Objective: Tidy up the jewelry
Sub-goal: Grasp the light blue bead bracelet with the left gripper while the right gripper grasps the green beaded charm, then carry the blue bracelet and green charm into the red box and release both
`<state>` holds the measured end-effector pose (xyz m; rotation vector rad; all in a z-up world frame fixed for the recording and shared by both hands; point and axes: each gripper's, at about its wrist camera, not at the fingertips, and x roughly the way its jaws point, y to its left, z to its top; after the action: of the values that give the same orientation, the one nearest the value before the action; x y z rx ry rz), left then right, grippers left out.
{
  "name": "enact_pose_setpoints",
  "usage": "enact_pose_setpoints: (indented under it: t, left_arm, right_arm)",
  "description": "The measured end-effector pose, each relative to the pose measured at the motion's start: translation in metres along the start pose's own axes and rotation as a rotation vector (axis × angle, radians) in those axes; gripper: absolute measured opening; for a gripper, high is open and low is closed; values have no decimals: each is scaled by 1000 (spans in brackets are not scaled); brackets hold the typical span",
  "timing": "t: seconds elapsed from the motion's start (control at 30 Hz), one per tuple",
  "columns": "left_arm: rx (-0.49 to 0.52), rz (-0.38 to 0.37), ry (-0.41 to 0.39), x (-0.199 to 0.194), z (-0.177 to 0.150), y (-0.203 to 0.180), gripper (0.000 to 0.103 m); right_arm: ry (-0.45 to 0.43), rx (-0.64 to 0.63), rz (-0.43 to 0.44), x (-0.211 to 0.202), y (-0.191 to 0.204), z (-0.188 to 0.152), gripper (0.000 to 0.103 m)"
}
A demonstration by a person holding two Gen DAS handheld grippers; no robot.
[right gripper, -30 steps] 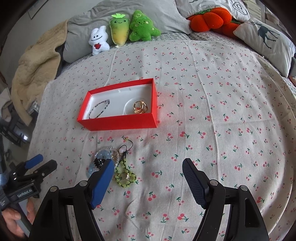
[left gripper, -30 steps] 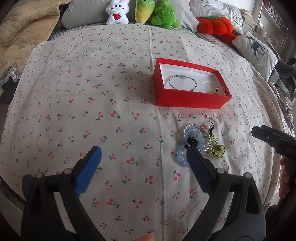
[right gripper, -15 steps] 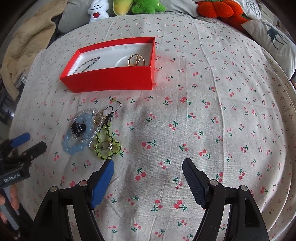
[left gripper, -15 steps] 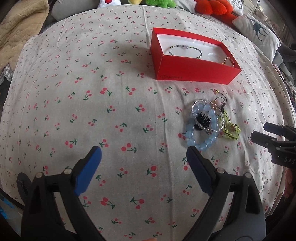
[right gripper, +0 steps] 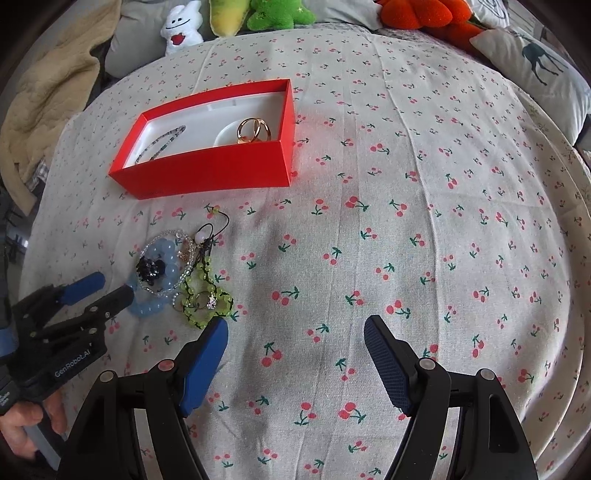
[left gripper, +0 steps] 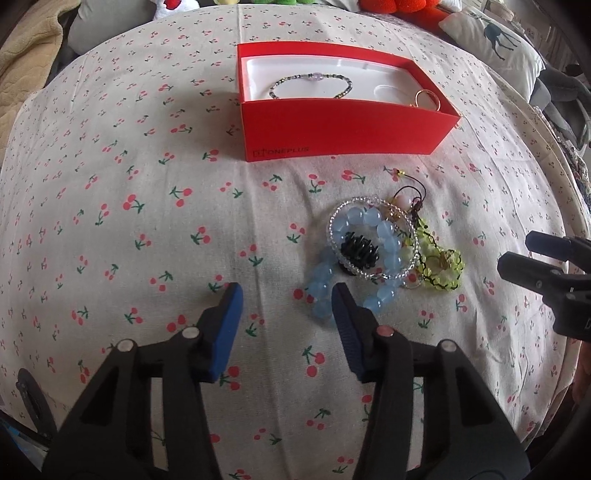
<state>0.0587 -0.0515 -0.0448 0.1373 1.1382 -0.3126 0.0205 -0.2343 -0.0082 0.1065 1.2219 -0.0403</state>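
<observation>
Narrowed since earlier yet empty, the left tool (left gripper: 287, 295) nears the limp, slippery blue bead bracelet (left gripper: 364, 258); pinch its near loop.

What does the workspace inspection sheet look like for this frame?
Surface: cherry-print bedsheet, lightly wrinkled.
Job's things: open red cardboard box holding a dark beaded bracelet and gold rings; tangled pile beside it with a pale blue bead bracelet, black hair claw, yellow-green beaded chain.
Clutter: nothing seen.
Grippers: left tongs open, right finger beside the blue bracelet; right tongs open, empty.
Cables: nothing seen.
Surroundings: plush toys, pillows, beige blanket.
</observation>
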Motion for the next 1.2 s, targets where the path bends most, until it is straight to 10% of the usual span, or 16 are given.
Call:
enact_pose_setpoints:
  t: [0.23,0.5,0.67,1.2]
  left_arm:
    - [58,64,0,3,-2,-4,14]
    - [5,55,22,-6,-9,14,13]
    - [-32,57,23,-13,-14,28,13]
    - [-67,42,30,-16,-18,47,13]
  right_arm:
    - [-6,-2,5,2,3,1,77]
    - [-3,0,29,6,9,6,75]
    - [-2,9,48,12,13,13,51]
    - [59,3,115,50,52,36,28]
